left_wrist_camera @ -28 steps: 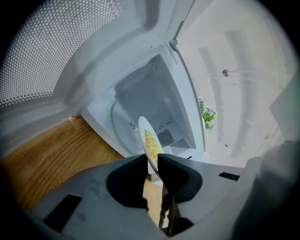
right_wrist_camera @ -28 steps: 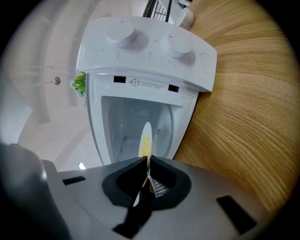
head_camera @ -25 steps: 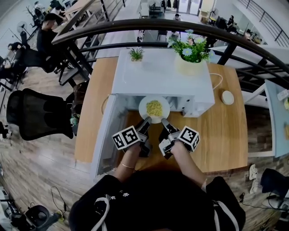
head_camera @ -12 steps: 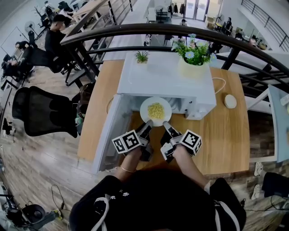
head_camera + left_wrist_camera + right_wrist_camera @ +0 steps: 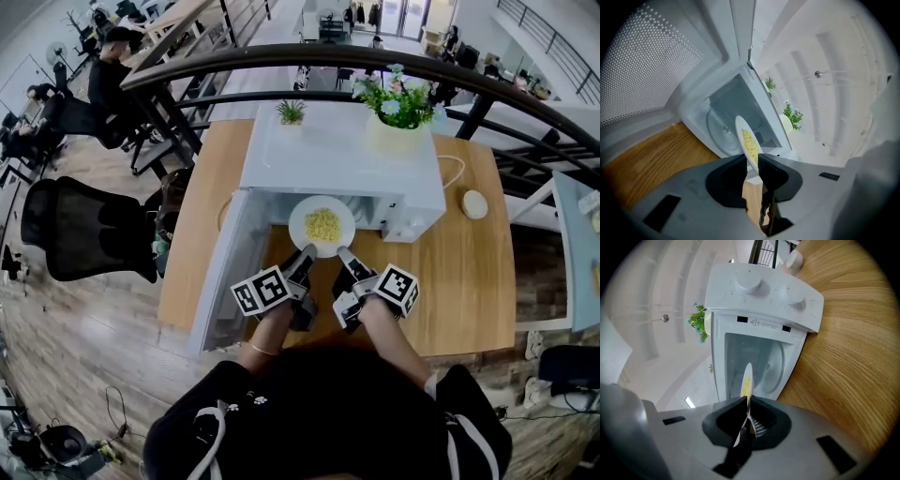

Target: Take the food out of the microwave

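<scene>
A white plate [image 5: 322, 225] of yellow food hangs at the mouth of the white microwave [image 5: 337, 155], partly out over the wooden table [image 5: 464, 281]. The microwave door [image 5: 230, 277] stands swung open to the left. My left gripper [image 5: 305, 255] is shut on the plate's near left rim, and my right gripper [image 5: 343, 255] is shut on its near right rim. In the left gripper view the plate [image 5: 748, 143] runs edge-on between the jaws of the gripper [image 5: 752, 161], with the empty cavity [image 5: 719, 126] behind. The right gripper view shows the plate's rim [image 5: 747, 376] pinched by the gripper [image 5: 746, 404].
A pot of flowers [image 5: 401, 111] and a small green plant [image 5: 292, 112] stand on top of the microwave. A round white object [image 5: 473, 203] lies on the table to the right. A black railing [image 5: 375, 58] curves behind, and a black chair [image 5: 84, 230] stands on the left.
Hardly anything differs: both grippers keep their hold on the plate at the microwave's mouth, with only a slight shift of the view.
</scene>
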Tool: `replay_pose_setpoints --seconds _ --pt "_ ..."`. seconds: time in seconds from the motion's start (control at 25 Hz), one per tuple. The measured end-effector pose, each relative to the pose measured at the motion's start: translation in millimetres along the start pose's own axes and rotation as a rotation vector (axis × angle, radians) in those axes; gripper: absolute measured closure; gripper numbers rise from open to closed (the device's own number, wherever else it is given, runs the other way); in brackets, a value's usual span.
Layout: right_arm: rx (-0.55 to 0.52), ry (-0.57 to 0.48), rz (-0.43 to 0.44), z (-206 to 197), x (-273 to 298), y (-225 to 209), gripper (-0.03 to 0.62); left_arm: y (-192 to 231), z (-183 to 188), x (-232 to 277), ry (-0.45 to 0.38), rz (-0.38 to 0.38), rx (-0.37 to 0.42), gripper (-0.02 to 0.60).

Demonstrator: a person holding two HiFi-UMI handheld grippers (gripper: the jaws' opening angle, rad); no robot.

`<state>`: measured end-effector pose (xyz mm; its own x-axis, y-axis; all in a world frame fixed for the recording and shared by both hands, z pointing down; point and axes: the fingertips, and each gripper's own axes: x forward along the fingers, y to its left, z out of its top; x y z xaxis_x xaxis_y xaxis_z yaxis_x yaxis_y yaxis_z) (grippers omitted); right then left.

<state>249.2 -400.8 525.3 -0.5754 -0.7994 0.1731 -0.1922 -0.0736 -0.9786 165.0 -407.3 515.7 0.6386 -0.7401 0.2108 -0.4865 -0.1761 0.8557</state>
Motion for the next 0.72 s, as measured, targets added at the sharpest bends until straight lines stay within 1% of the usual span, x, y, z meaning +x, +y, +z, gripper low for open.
replay_pose_setpoints --seconds 0.72 --pt "0.003 0.0 0.002 1.4 4.1 3.2 0.573 0.2 5.3 2.4 0.002 -0.011 -0.007 0.512"
